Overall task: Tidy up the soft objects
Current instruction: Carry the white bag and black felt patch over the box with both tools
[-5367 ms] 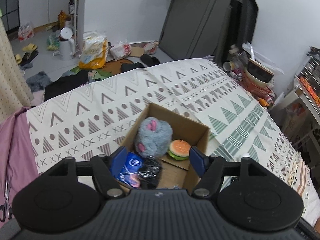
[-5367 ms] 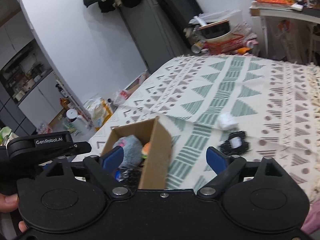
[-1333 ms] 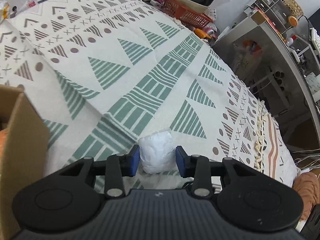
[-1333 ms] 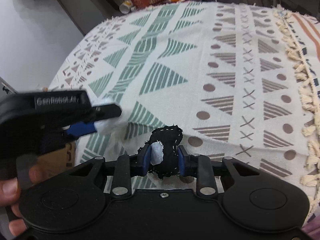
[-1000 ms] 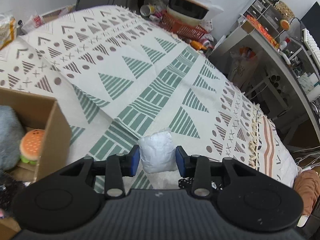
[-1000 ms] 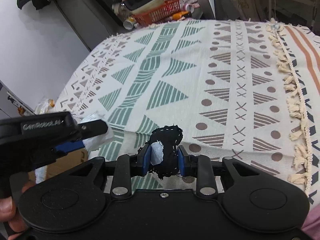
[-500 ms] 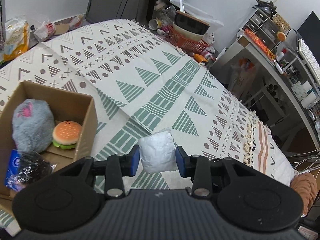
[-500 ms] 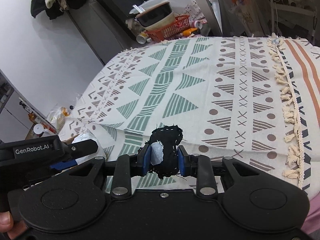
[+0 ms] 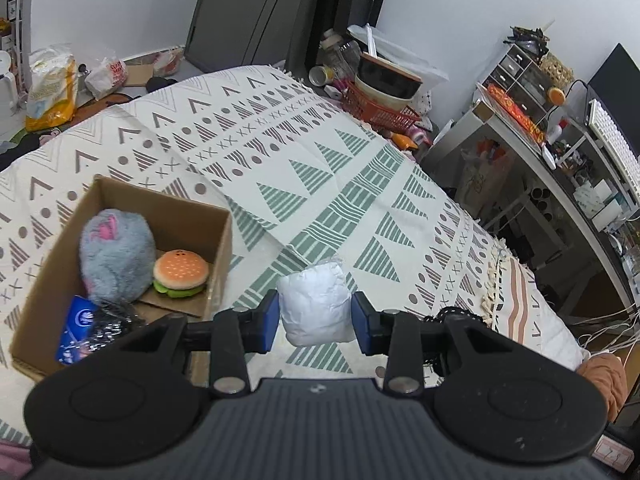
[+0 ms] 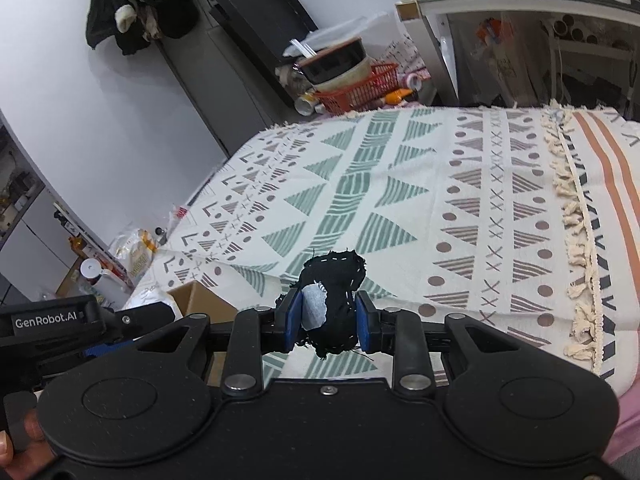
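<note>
The cardboard box [image 9: 218, 248] stands on the bed and already holds four things: a grey plush toy [image 9: 116, 254], a small plush burger [image 9: 181, 271] beside it, a blue packet [image 9: 78, 322] and something dark and shiny [image 9: 114, 320] that I cannot name. So a good part of the sorting looks done. What is left, as I judge it, is only the two pieces now in the air.

The left gripper [image 9: 315, 318] has its jaws closed about halfway on a white padded pouch [image 9: 314, 304], lifted above the bed and just to the right of the box, not yet over its opening. The right gripper [image 10: 327, 318] has its jaws nearly closed on a black fabric bundle [image 10: 334, 304] with a pale patch; it hangs further from the box, and only a corner of the box shows in its view. No other loose soft thing lies on the bed that I can see.

The bed is covered with a cream bedspread [image 9: 320, 184] with green and brown triangles, crosses and dots, and a fringe near the foot. The room around is crowded: a red basket [image 9: 380, 114] with bowls near the wall, a desk [image 9: 532, 160] full of small things, bags on the floor [image 9: 52, 88], dark clothes [image 10: 136, 4] hanging up.
</note>
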`<state>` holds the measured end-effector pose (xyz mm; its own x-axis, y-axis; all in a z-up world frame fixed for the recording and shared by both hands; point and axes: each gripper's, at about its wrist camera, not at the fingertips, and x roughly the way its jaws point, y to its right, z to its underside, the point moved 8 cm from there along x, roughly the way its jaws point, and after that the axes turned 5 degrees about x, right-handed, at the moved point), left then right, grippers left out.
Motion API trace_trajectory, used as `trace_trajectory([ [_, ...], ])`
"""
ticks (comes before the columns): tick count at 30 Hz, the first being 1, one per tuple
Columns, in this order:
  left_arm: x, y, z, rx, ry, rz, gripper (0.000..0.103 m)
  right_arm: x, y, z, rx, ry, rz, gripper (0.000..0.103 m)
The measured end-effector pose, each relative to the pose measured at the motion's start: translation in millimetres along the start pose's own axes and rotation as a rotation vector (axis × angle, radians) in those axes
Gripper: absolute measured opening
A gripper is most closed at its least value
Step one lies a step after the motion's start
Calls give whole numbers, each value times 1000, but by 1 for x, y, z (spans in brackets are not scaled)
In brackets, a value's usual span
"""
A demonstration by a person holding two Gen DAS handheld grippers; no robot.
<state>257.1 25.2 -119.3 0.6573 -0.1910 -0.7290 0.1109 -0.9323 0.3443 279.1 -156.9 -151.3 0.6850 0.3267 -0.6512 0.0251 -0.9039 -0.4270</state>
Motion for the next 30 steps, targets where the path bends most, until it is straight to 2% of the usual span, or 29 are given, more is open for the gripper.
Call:
trace_trajectory([
  [17,-44,-50,-6,-61,39,-54,37,-16,-48,7,-67,14,-56,28],
  [30,-40,-84,2,-108,-1,-70,38,-7,-79,20,-115,-6,-63,28],
])
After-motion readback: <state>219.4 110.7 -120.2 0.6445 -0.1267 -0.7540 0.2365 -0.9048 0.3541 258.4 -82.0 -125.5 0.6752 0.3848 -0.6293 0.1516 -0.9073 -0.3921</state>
